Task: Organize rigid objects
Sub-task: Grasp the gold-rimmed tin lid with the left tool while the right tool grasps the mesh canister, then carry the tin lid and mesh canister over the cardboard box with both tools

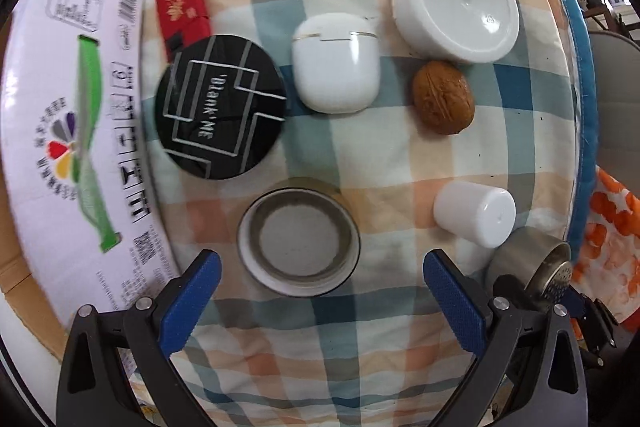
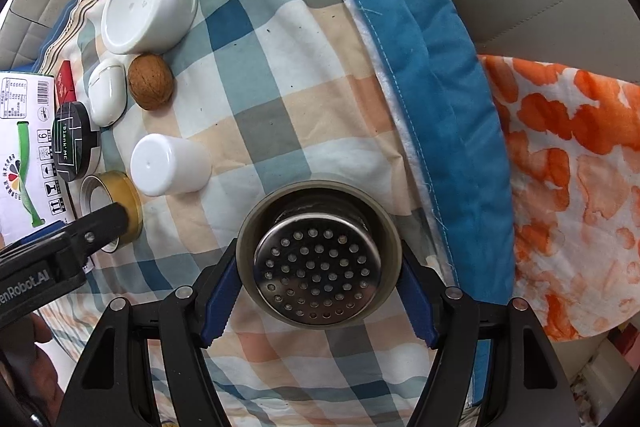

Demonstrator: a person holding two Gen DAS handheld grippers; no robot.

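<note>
My right gripper (image 2: pixel 318 259) is shut on a steel strainer cup (image 2: pixel 318 267), its blue pads pressing both sides of the rim, low over the checked cloth (image 2: pixel 280 87). The same cup shows at the lower right of the left wrist view (image 1: pixel 536 259). My left gripper (image 1: pixel 322 259) is open and points down over a yellow tape roll (image 1: pixel 298 239), which lies just ahead of its fingers. One black left finger (image 2: pixel 108 219) reaches the roll (image 2: pixel 124 195) in the right wrist view. A small white cup (image 1: pixel 476 213) lies on its side between roll and strainer.
Behind lie a black round compact (image 1: pixel 220 107), a white earbud case (image 1: pixel 336 63), a walnut (image 1: pixel 442 99), an upturned white jar (image 1: pixel 456 3) and a red box (image 1: pixel 182 7). A printed carton (image 1: pixel 60 127) borders the left. A blue quilt edge (image 2: pixel 420 47) and orange cloth (image 2: pixel 560 167) lie right.
</note>
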